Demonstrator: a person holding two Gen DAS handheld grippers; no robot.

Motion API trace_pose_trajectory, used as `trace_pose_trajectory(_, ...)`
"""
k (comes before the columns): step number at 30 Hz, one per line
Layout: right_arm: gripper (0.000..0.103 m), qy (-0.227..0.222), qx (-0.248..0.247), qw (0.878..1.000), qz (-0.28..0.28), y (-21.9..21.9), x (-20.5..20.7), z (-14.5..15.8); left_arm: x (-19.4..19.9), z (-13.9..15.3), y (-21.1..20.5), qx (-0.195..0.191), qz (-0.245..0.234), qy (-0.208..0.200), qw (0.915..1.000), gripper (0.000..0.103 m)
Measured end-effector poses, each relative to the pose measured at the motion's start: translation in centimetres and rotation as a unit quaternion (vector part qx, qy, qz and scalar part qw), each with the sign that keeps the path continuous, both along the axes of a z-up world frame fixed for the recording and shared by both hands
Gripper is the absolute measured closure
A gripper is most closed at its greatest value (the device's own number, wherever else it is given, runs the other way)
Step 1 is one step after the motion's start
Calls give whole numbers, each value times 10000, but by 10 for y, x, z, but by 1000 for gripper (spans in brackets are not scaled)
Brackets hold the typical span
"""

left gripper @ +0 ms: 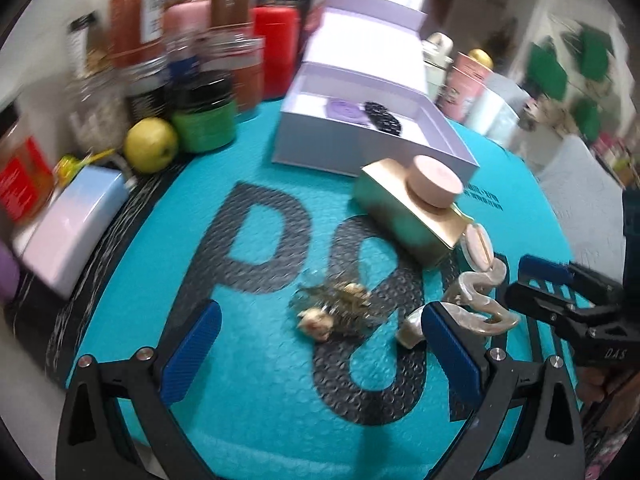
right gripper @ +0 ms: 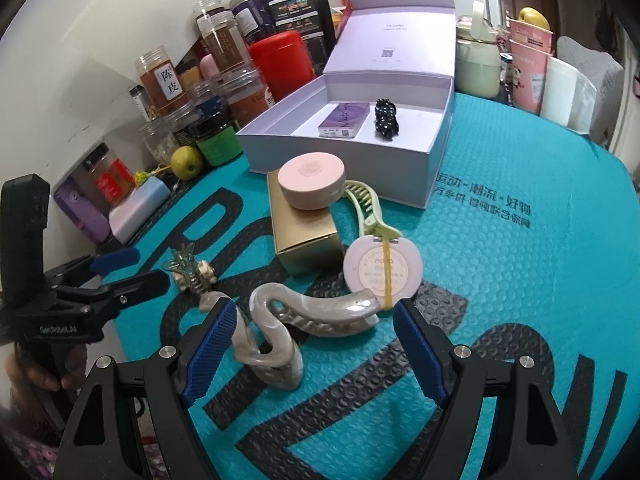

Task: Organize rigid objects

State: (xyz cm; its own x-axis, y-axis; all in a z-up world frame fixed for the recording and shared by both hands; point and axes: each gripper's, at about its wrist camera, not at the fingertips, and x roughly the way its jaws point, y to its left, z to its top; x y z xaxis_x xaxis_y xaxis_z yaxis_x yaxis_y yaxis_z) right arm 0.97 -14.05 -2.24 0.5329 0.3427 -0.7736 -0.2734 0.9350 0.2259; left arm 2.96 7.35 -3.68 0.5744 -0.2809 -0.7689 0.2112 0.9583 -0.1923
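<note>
Both grippers pointed steeply downward, jaws spread wide and gripping nothing: the left gripper (left gripper: pixel 320 344) beside the right gripper (right gripper: pixel 314 346), a hand (right gripper: pixel 28 372) holding the left.

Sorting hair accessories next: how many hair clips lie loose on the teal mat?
3: pearly wavy clip between the right tool's fingers, green claw clip beside the gold box, small flower clip left. Others may hide.

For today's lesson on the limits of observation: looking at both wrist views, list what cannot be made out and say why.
- Jar labels, left wrist view: motion blur makes the text unreadable.
- Small print on the open box's lid, right wrist view: too small.
- Green hair clip, right wrist view: partly hidden behind the pink round tin.
- Pearly hair claw, left wrist view: partly covered by the left gripper finger.
</note>
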Motion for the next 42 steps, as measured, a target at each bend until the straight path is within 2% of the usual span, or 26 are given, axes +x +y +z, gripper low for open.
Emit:
trace_pose_trajectory(5,22,-10,-38,10000,-92,-4,-2,0,14,-11,-11,284,-256,-16,9993,1)
trace_pose_trajectory(8,22,-5,-40,9999,-107,-5,-3,1,22,-19,-11,237,-272,60,9993,2)
trace_pose_trajectory(10,22,15,-31,9999,-109,-6,-4,0,25,-22,-10,163,-245,79,9995,18)
trace_pose_trajectory(12,22,42,-12,9999,-103,-6,-4,-1,27,-26,-11,247,-265,126,9993,24)
trace_pose_trajectory(16,22,78,10,10000,-44,-4,-2,-2,23,-26,-16,295,-444,30,9986,24)
trace_pose_trajectory(17,22,80,16,10000,-32,-3,-2,-2,21,-26,-18,351,-474,-15,9983,28)
trace_pose_trajectory(18,22,87,18,10000,-16,-2,-2,-2,20,-27,-20,431,-487,-48,9979,38)
trace_pose_trajectory(19,22,85,19,10000,12,-1,-1,-3,20,-28,-21,462,-495,-70,9977,43)
trace_pose_trajectory(24,21,119,5,9999,66,2,0,-4,17,-28,-23,523,-511,-209,9971,46)
trace_pose_trajectory(27,16,169,-35,9998,99,6,0,-5,16,-25,-20,481,-471,-186,9976,46)
trace_pose_trajectory(29,7,187,-94,9997,147,9,0,-5,16,-23,-16,442,-402,-160,9981,46)
trace_pose_trajectory(31,2,192,-190,9994,197,14,1,-6,14,-21,-11,390,-294,-139,9987,46)
trace_pose_trajectory(42,1,345,-459,9975,418,39,8,-28,7,-19,9,387,14,-99,9992,46)
